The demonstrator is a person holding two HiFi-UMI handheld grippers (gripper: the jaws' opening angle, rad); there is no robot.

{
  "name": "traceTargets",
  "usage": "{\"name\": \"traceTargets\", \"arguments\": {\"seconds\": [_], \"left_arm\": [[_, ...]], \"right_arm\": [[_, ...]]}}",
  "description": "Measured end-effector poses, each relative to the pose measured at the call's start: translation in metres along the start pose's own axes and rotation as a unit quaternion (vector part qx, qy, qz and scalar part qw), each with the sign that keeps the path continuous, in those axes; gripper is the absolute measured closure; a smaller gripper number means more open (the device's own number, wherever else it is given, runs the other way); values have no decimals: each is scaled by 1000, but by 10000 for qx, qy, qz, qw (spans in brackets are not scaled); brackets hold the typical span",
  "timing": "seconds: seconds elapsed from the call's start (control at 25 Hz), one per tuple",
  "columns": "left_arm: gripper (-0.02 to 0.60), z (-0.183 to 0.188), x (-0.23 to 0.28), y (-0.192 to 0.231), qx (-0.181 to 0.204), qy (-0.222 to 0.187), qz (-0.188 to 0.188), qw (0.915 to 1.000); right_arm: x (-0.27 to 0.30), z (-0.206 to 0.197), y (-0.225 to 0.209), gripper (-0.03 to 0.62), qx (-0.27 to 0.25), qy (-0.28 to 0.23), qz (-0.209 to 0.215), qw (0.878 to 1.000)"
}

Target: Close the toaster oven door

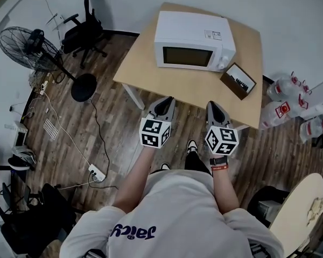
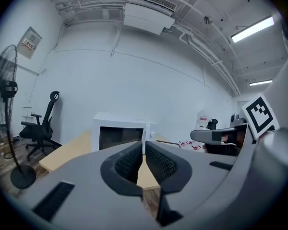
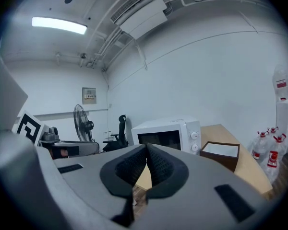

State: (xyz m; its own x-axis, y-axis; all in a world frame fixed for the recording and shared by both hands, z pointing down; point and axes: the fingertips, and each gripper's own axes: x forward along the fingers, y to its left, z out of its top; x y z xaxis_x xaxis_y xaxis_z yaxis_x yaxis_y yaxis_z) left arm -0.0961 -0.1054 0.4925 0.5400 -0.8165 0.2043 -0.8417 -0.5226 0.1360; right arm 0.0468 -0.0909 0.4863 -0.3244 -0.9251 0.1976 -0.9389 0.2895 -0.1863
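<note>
Toaster oven [image 1: 194, 41] at 12 o'clock on the surface [image 1: 145, 75]; door [image 1: 185, 56] looks already flush. Left gripper [image 1: 166, 102] and right gripper [image 1: 213, 105] held short of it, jaws pressed together, empty. Any seating push is best applied squarely with jaws kept together.

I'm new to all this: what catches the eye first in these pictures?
A white toaster oven sits on a pale wooden table by the wall, door apparently shut, a small brown box beside it. Short of the table, a person holds the left gripper and right gripper side by side, each bearing a black-and-white marker cube, jaws together and empty.
</note>
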Motion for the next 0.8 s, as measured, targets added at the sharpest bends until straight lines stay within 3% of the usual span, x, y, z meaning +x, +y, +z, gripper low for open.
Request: {"name": "traceTargets", "arguments": {"seconds": [0.36,0.8], "left_arm": [[558,-2,-32,-19,164,-63,-42,9998],[558,-18,-35,-24,23,60,-56,10000]], "right_arm": [[-33,-8,18,591,8,-15,-107,9999],[-43,-9,12,591,98,-78,-121,9998]]}}
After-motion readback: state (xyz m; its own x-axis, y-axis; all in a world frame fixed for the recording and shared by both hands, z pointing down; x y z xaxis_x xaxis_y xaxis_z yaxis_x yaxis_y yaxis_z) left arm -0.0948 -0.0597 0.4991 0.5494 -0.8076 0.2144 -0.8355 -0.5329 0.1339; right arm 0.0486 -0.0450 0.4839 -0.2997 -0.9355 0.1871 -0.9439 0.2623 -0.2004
